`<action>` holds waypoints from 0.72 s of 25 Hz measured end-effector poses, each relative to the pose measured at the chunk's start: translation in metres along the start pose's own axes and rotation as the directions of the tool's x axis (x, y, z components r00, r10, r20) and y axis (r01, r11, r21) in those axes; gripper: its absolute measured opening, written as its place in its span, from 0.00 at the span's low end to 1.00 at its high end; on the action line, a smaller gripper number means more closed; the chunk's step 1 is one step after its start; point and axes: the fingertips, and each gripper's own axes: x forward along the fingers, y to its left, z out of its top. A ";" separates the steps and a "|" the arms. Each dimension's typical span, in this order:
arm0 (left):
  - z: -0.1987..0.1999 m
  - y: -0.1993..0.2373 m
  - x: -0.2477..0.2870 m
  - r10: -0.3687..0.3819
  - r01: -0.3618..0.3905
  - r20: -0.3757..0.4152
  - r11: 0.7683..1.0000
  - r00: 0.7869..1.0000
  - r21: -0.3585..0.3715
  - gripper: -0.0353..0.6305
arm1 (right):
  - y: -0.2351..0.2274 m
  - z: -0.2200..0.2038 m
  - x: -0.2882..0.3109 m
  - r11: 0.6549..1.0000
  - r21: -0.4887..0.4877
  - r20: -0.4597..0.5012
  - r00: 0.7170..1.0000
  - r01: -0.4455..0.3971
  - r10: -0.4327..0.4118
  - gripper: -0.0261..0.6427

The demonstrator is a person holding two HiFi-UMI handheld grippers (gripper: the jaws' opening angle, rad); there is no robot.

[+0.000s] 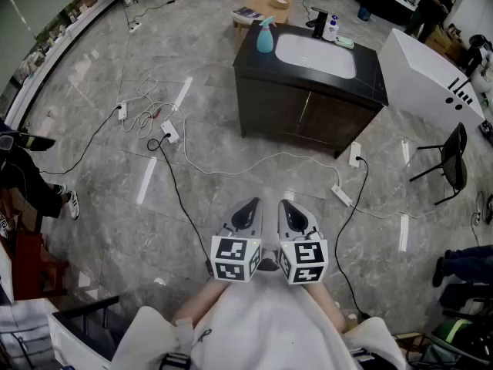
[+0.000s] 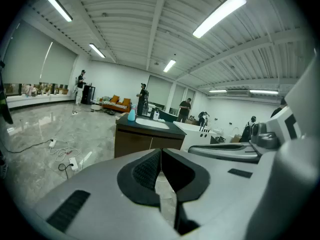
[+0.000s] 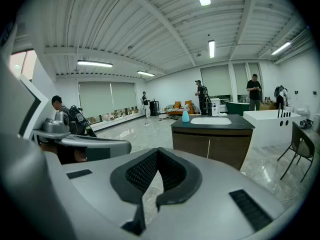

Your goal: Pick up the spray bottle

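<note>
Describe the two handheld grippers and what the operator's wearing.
Matching pair: left gripper and right gripper are pale grey moulded shells tapering forward, jaws lined with black ribbed pads. Each carries a cube of black-and-white square markers at the back. The person wears a white top.

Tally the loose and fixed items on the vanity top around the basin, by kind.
teal spray bottle: 1
white pump bottle: 1
black faucet: 1
pale green item, too small to identify: 1
Total: 4
</note>
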 end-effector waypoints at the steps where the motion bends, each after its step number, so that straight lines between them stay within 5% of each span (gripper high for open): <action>1: 0.000 0.001 0.001 0.000 0.000 0.001 1.000 1.000 0.000 0.10 | 0.001 0.000 0.001 1.000 -0.003 -0.001 1.000 -0.002 0.002 0.08; 18: 0.015 0.028 0.019 -0.015 0.015 0.009 1.000 1.000 -0.001 0.10 | 0.002 0.017 0.032 0.996 0.084 0.014 1.000 -0.007 0.006 0.08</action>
